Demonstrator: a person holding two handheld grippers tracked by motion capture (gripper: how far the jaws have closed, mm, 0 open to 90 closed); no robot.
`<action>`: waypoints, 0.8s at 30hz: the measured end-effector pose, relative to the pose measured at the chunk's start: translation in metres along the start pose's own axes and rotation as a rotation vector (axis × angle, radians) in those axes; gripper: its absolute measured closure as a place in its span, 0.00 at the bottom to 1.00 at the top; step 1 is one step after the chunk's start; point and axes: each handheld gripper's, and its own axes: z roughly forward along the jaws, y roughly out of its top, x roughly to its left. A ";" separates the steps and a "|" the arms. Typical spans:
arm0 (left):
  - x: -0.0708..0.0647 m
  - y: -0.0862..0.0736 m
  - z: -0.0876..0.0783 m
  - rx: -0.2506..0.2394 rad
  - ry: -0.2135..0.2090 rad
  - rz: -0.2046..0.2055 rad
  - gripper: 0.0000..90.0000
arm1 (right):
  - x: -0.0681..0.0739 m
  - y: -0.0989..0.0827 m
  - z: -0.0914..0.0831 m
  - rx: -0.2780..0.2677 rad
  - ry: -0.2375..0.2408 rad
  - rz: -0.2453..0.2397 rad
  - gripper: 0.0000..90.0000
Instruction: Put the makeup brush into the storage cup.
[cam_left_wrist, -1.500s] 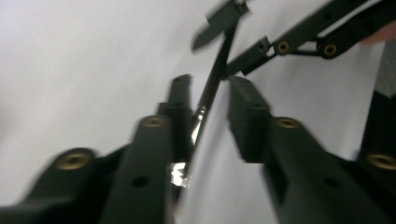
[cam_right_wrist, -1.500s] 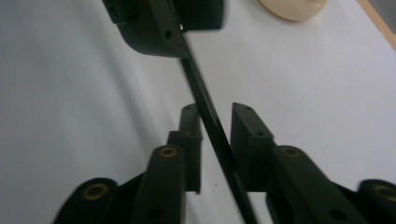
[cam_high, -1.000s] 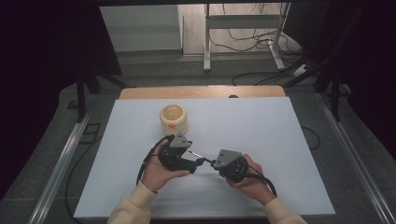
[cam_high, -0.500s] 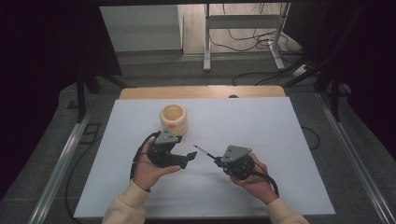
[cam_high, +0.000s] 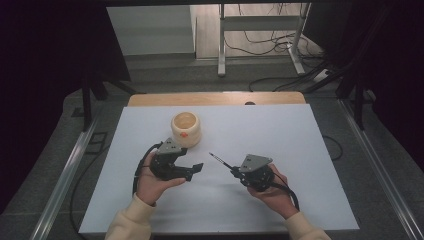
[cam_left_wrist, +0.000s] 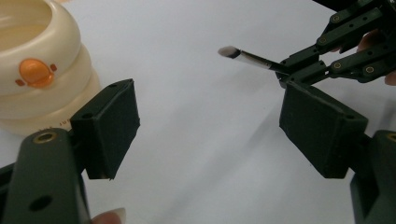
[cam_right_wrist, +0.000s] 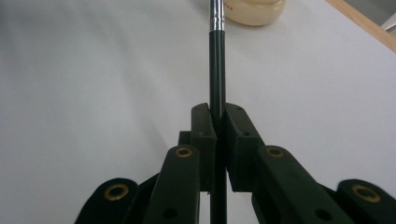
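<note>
White worktop (cam_high: 300, 150) fills the middle of a dim room, with cables and a metal stand on the floor beyond its far wooden edge. 2 hands come in from the near edge, each carrying tongs.

The right tongs (cam_high: 233, 171) are clenched on a thin black brush (cam_high: 220, 161), gripping its handle well back, so the metal ferrule and pale tip stick out ahead of them toward the cream pot (cam_high: 186, 128). In the right gripper view the brush (cam_right_wrist: 217, 60) runs straight up between the pads, aimed at the pot's base. The left tongs (cam_high: 194, 171) stand released, with bare worktop between their pads; in the left gripper view the brush tip (cam_left_wrist: 229, 51) hangs just ahead of them and to their right, and the pot (cam_left_wrist: 37, 70) sits close on their left.

Risks, as I judge them: the brush is slim and held by 1 short stretch of handle, so a knock against the pot's rim or against the left tongs could swivel it in the grip or slip it out. A hard nudge could also slide the light-looking pot.

Room is generous: wide bare worktop lies right of the right tongs and beyond the pot, and all edges are well clear.
</note>
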 end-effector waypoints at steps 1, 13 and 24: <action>0.001 -0.001 -0.001 0.001 0.000 -0.003 0.22 | 0.000 0.000 0.000 -0.001 -0.002 -0.001 0.92; 0.017 -0.017 -0.005 0.011 0.005 -0.068 0.22 | -0.004 -0.001 -0.005 -0.023 -0.024 0.018 0.92; 0.016 -0.019 -0.002 -0.037 -0.043 -0.116 0.22 | -0.003 0.001 -0.005 -0.054 -0.015 0.051 0.92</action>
